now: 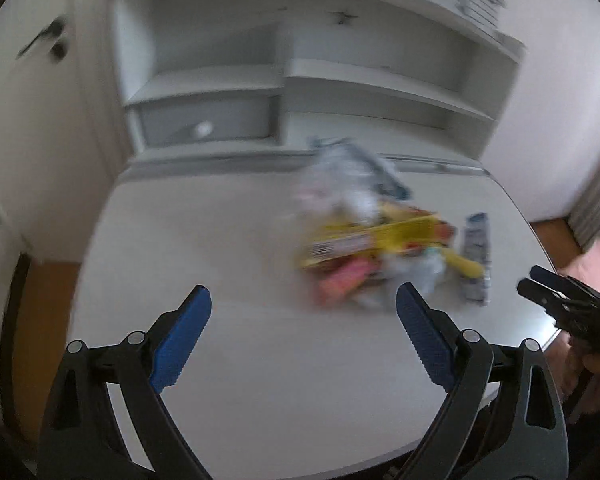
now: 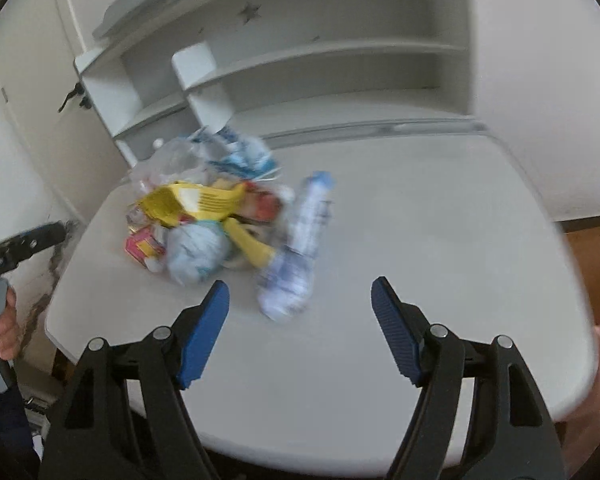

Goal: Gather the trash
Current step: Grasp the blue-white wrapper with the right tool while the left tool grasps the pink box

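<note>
On the white table (image 2: pixel 420 220), toward its far side near the shelf unit (image 2: pixel 300 60), lies a blurred trash pile (image 2: pixel 204 220): yellow packaging, crumpled wrappers, a plastic bottle (image 2: pixel 300 240). Left gripper (image 1: pixel 304 300) and right gripper (image 2: pixel 300 292) hover over bare tabletop, jaws spread wide, holding nothing.

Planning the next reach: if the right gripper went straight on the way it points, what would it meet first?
Probably the crumpled white-and-blue wrapper at the near edge of the trash pile. The right gripper is open and empty; blur leaves depth unclear.
</note>
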A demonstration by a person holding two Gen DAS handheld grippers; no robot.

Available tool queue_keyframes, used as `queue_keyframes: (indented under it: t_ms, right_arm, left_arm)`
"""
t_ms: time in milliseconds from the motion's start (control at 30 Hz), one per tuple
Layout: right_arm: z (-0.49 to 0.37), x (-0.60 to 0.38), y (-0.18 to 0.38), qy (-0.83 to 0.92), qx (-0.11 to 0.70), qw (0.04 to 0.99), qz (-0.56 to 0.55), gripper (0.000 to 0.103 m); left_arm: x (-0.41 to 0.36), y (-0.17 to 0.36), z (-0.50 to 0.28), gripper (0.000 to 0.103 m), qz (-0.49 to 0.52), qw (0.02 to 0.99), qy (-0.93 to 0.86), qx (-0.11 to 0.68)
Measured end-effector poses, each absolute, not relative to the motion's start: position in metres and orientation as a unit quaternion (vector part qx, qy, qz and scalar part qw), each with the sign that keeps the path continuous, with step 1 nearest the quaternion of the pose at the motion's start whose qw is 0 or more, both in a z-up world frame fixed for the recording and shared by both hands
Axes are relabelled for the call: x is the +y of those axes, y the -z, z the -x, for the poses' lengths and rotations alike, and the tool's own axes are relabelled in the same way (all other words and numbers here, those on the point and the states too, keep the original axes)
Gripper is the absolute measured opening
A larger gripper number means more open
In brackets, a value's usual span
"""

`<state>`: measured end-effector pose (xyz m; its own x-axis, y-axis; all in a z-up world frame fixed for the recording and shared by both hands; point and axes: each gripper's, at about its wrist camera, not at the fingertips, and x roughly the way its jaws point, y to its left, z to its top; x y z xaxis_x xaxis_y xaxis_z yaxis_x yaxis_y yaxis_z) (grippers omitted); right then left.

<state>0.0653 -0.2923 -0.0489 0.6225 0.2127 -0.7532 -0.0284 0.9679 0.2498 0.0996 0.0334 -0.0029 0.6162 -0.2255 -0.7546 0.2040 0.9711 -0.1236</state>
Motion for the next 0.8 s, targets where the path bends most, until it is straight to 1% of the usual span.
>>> queue_keyframes:
  t_ms: [133,200,233,300,333,400,433,500,533,600,633,667,700,733,800]
  right_arm:
    - [-0.106,-0.294,0.065,-0.052,0.446,0.881,-0.148,0.070]
    - [-0.120,-0.294,0.071,-0.049,0.456,0.874,-0.158,0.064]
    - [-0.126,-0.293,0.074,-0.049,0.463,0.870,-0.164,0.059]
    - [-0.135,-0.294,0.080,-0.048,0.470,0.864,-0.175,0.056]
    - [-0.139,-0.292,0.082,-0.049,0.473,0.861,-0.178,0.054]
    - [-0.143,-0.292,0.086,-0.058,0.480,0.856,-0.183,0.045]
    - [-0.143,-0.291,0.087,-0.061,0.480,0.856,-0.181,0.029]
    - [-0.141,-0.290,0.085,-0.067,0.474,0.861,-0.173,0.026]
    - [-0.138,-0.289,0.082,-0.070,0.470,0.863,-0.169,0.024]
    - [-0.133,-0.288,0.075,-0.080,0.462,0.868,-0.164,0.024]
    - [-0.131,-0.287,0.072,-0.082,0.460,0.869,-0.161,0.024]
    - [-0.129,-0.287,0.069,-0.086,0.459,0.870,-0.159,0.024]
    - [-0.127,-0.286,0.067,-0.090,0.458,0.870,-0.158,0.024]
    - [-0.124,-0.286,0.064,-0.093,0.456,0.871,-0.158,0.024]
    - [-0.122,-0.284,0.061,-0.097,0.455,0.872,-0.156,0.024]
  left_arm:
    - [0.048,0.024,-0.103,0.091,0.016,0.892,0.136,0.431]
    - [0.034,0.037,-0.105,0.091,0.000,0.885,0.162,0.436]
    - [0.027,0.043,-0.105,0.091,-0.008,0.882,0.174,0.438]
    - [0.007,0.054,-0.110,0.091,-0.027,0.874,0.203,0.440]
    - [0.009,0.055,-0.110,0.091,-0.033,0.873,0.208,0.440]
    - [-0.002,0.065,-0.119,0.091,-0.045,0.872,0.208,0.441]
    - [-0.004,0.068,-0.124,0.091,-0.044,0.872,0.206,0.441]
    - [-0.004,0.072,-0.131,0.089,-0.036,0.872,0.203,0.443]
    - [-0.001,0.073,-0.133,0.087,-0.032,0.874,0.202,0.441]
    - [-0.001,0.076,-0.137,0.071,-0.029,0.876,0.200,0.438]
    - [-0.001,0.078,-0.138,0.066,-0.028,0.874,0.200,0.442]
    - [0.000,0.079,-0.139,0.058,-0.026,0.872,0.201,0.445]
    - [0.000,0.080,-0.140,0.052,-0.023,0.870,0.205,0.448]
    - [-0.001,0.082,-0.140,0.050,-0.023,0.869,0.206,0.449]
    - [-0.003,0.084,-0.143,0.038,-0.029,0.871,0.205,0.446]
